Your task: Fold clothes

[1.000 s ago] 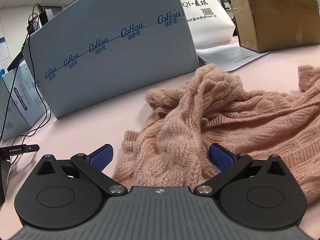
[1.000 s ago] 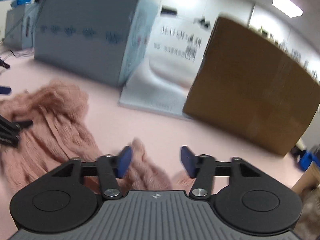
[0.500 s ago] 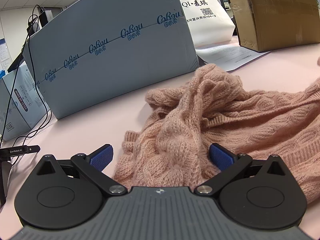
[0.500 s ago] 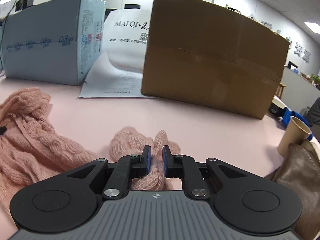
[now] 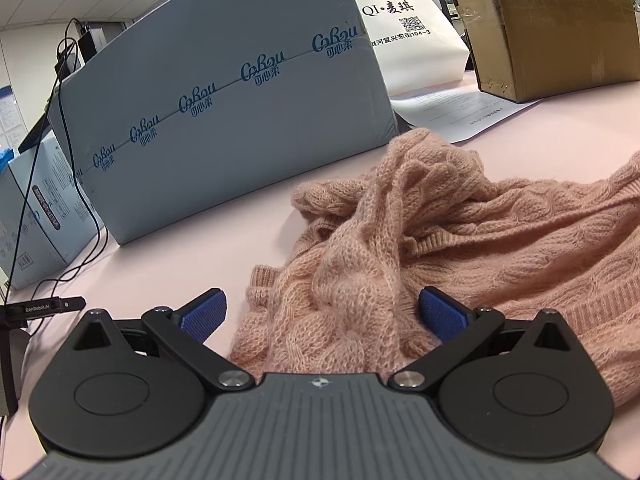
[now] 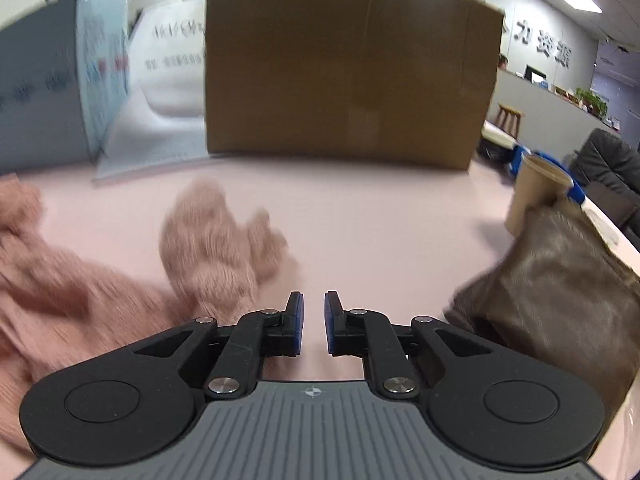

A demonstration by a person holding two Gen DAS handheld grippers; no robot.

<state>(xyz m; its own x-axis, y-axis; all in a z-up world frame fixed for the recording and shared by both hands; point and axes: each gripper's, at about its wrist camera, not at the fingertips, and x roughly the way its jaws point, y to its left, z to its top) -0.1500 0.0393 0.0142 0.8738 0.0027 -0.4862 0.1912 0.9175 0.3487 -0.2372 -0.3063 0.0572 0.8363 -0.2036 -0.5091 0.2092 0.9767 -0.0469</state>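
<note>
The left gripper [image 5: 322,314] stands with its jaws wide apart at the bottom of the left wrist view, its blue pads [image 5: 202,314] flanking a bunched fold of the pink sweater [image 5: 460,248]. The knit rises between the pads, but whether either pad touches it cannot be told. The sweater lies crumpled on the pink table [image 5: 192,256], filling the centre and right of that frame, with a ribbed edge at lower right. Behind it, a grey-blue box [image 5: 224,120] spans the upper left, a white bag [image 5: 412,36] sits at upper centre, and a cardboard box [image 5: 552,24] fills the upper right. A sheet of paper [image 5: 468,110] lies before the bag. Black cables [image 5: 60,184] run down the left edge.

In the right wrist view, which is blurred, the right gripper [image 6: 313,320] sits low at centre, its jaws opening with a narrow gap and only bare table seen between them. A sweater sleeve end [image 6: 216,240] lies just left of the jaws, apart from them. A paper cup [image 6: 536,192] and a brown bag [image 6: 560,280] sit at right.
</note>
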